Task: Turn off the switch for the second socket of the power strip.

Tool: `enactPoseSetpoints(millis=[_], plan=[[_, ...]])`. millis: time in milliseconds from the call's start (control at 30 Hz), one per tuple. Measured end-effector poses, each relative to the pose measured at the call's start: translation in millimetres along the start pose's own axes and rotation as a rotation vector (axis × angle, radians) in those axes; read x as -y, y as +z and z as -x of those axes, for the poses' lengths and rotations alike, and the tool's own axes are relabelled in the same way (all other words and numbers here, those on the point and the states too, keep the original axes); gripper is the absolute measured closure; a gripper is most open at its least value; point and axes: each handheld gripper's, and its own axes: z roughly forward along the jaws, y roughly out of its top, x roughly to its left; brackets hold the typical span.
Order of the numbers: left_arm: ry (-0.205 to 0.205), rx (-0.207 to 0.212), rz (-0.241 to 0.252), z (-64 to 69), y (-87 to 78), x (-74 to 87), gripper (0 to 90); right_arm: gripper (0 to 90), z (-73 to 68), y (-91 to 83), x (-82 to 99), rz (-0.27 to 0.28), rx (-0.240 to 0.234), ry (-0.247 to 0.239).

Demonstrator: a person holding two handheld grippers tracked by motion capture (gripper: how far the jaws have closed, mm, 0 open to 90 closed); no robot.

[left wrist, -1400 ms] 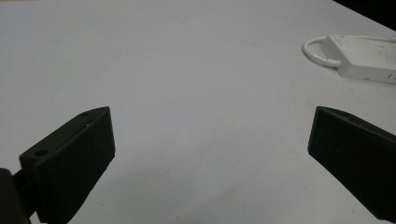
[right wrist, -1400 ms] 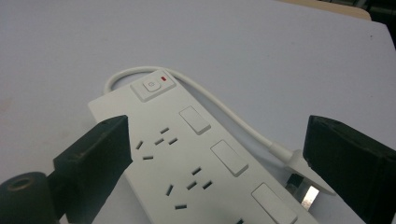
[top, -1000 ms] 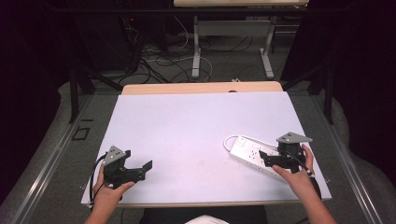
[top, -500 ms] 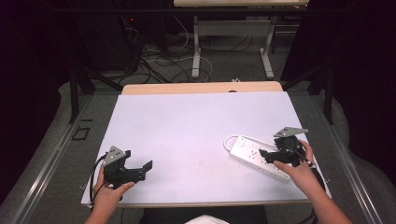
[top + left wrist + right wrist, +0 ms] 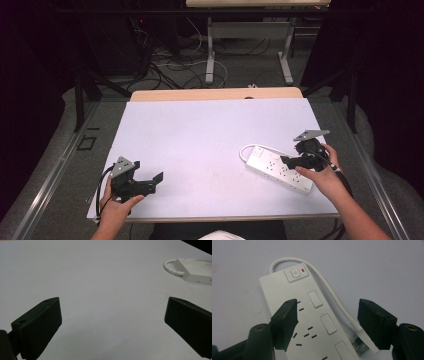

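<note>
Right tongs (image 5: 287, 161) (image 5: 327, 307): partly open, gripping nothing. Hangs over the white power strip (image 5: 265, 160) (image 5: 277, 290), one jaw above the socket face, the other out past the strip's far edge, over its thin white cable (image 5: 329, 292). No pad pressing on plastic or cord, as far as the right gripper view tells.

Just changed: jaws closing in from a wider spread, with the strip below and partly between them but not clamped. Compared with a second ago, also sits a little higher and a little further back along the strip, carried by the right hand (image 5: 322, 175).

Left tongs (image 5: 155, 182) (image 5: 112, 312): wide open and empty, resting low at the near left of the counter (image 5: 200, 140), in the same spot as before, well apart from the strip.

Strip itself: lying flat at the near right of the counter, angled, switch (image 5: 295, 273) end toward the middle, cable looping out from that end and back along the side. No shift since the earlier views.

Meaning for the work, as a judgement: a grasp being lined up rather than made. Narrowing while lifting suggests sizing the opening to something slim, likely the cable or its plug end beside the strip. Still needs a descent and a firm close before anything moves.
</note>
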Motion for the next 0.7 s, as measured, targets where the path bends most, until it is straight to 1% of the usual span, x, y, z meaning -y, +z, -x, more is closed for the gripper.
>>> enactPoseSetpoints(millis=[133, 167, 200, 233, 300, 333, 367, 400, 467, 567, 600, 633, 667, 700], plan=[[0.000, 0.000, 0.002, -0.3, 0.0, -0.1, 1.0, 33.5, 3.7, 0.7, -1.8, -0.019, -0.002, 0.002], [0.000, 0.000, 0.002, -0.3, 0.0, -0.1, 1.0, 34.6, 5.5, 1.5, -2.6, -0.037, -0.009, -0.009], [0.004, -0.003, 0.001, -0.6, -0.1, -0.2, 1.0, 34.6, 6.9, 1.6, -3.1, -0.042, -0.003, -0.019], [-0.001, -0.001, 0.002, -0.3, 0.0, -0.1, 1.0, 34.7, 7.9, 2.1, -3.5, -0.047, 0.000, -0.025], [0.008, -0.004, 0.001, -0.9, -0.2, -0.4, 1.0, 34.7, 9.4, 1.9, -4.1, -0.049, 0.007, -0.031], [0.000, -0.001, 0.002, -0.3, 0.0, -0.2, 1.0, 34.7, 10.1, 2.0, -4.5, -0.055, 0.001, -0.028], [0.000, -0.001, 0.002, -0.3, 0.0, -0.2, 1.0, 34.7, 12.5, 1.9, -5.6, -0.055, 0.014, -0.045], [-0.001, -0.001, 0.002, -0.3, 0.0, -0.2, 1.0, 34.7, 12.5, 1.9, -5.6, -0.055, 0.014, -0.045], [-0.001, -0.002, 0.002, -0.3, 0.1, -0.2, 1.0, 36.0, 14.5, 2.1, -7.6, -0.058, 0.008, -0.049], [-0.002, -0.002, 0.003, -0.4, 0.2, -0.1, 1.0, 38.9, 16.8, 3.3, -9.4, -0.067, -0.021, -0.060], [-0.003, -0.001, 0.003, -0.4, 0.0, -0.1, 1.0, 39.5, 16.8, 3.8, -9.7, -0.073, -0.009, -0.054], [-0.005, -0.001, 0.003, -0.6, 0.0, -0.1, 1.0, 40.3, 17.4, 4.7, -10.0, -0.075, -0.011, -0.053], [-0.005, -0.001, 0.003, -0.6, -0.1, 0.0, 1.0, 40.5, 18.5, 5.8, -10.1, -0.081, -0.026, -0.054], [-0.005, -0.001, 0.003, -0.6, -0.1, 0.0, 1.0, 40.5, 18.5, 5.8, -10.1, -0.081, -0.026, -0.054]])
